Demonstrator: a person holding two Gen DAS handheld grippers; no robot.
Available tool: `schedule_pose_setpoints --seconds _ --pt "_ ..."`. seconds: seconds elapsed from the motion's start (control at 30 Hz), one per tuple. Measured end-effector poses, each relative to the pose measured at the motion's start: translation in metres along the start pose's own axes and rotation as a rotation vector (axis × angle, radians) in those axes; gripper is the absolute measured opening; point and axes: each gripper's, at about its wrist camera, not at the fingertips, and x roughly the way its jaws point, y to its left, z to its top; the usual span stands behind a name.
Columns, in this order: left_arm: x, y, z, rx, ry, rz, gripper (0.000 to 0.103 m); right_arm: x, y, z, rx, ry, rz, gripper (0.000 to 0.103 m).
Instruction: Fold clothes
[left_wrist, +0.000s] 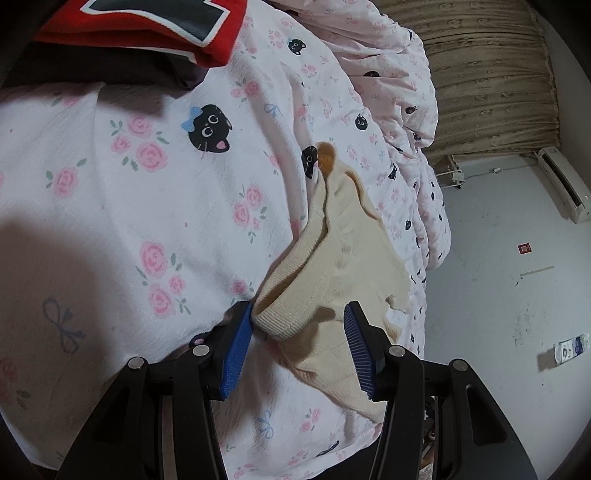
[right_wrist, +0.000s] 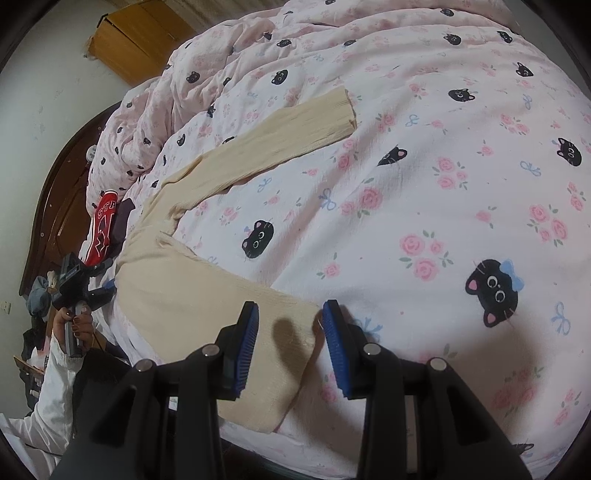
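Both hand-held grippers — left, right — are hovering released over the cream sweater; pinching edges squarely should be helping.

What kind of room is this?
Most likely a bedroom. A bed is covered with a pink quilt printed with roses and black cats, a dark wooden headboard curves behind it, and a cream sweater lies spread out for folding. An air conditioner hangs on the wall.
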Motion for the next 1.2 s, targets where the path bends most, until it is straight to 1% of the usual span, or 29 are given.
schedule_pose_setpoints --seconds 0.03,0.07,0.1,0.13,0.17,0.2,0.23,0.27,0.37,0.43,0.5,0.63,0.77,0.83,0.97,1.2 --pt "0.001 -0.001 0.000 0.007 0.000 0.002 0.042 -0.001 0.000 0.000 -0.001 -0.001 0.000 0.038" --pt "0.001 -0.002 -0.001 0.015 0.002 0.011 0.038 -0.001 0.000 -0.001 -0.002 -0.001 0.000 0.038" --pt "0.002 -0.003 -0.001 0.021 0.002 0.018 0.030 -0.002 0.000 -0.001 0.000 -0.003 0.000 0.038" --pt "0.002 -0.003 -0.001 0.024 0.002 0.027 0.026 -0.003 -0.001 -0.002 0.009 -0.004 0.002 0.038" --pt "0.003 -0.003 -0.001 0.028 0.003 0.031 0.020 -0.004 -0.002 -0.002 0.021 -0.004 0.008 0.038" --pt "0.003 -0.003 -0.001 0.032 0.004 0.034 0.019 -0.006 -0.004 -0.003 0.039 -0.002 0.018 0.041" --pt "0.003 -0.003 -0.001 0.038 0.004 0.034 0.018 -0.006 -0.006 -0.006 0.071 0.007 0.046 0.051" --pt "0.003 -0.004 -0.001 0.044 0.005 0.033 0.017 -0.006 -0.008 -0.010 0.112 0.021 0.085 0.054" --pt "0.000 -0.007 -0.002 0.066 -0.007 0.035 0.015 -0.005 -0.015 -0.022 0.226 0.059 0.190 0.056" --pt "0.000 -0.009 -0.002 0.073 -0.013 0.036 0.015 -0.008 -0.014 -0.030 0.257 0.068 0.204 0.056" --pt "0.000 -0.009 -0.001 0.071 -0.013 0.034 0.015 -0.007 -0.014 -0.039 0.297 0.095 0.205 0.056" --pt "0.001 -0.009 -0.001 0.069 -0.014 0.035 0.015 0.004 -0.013 -0.061 0.374 0.185 0.180 0.056" --pt "0.001 -0.010 -0.001 0.069 -0.019 0.040 0.015 0.012 -0.006 -0.073 0.411 0.208 0.157 0.056" --pt "0.001 -0.010 -0.001 0.067 -0.022 0.041 0.015 0.014 -0.010 -0.080 0.470 0.186 0.179 0.054" --pt "0.003 -0.010 -0.001 0.066 -0.021 0.047 0.015 0.018 -0.018 -0.092 0.595 0.124 0.242 0.053" --pt "0.002 -0.008 -0.002 0.060 -0.021 0.048 0.015 0.033 -0.017 -0.105 0.671 0.093 0.228 0.053"
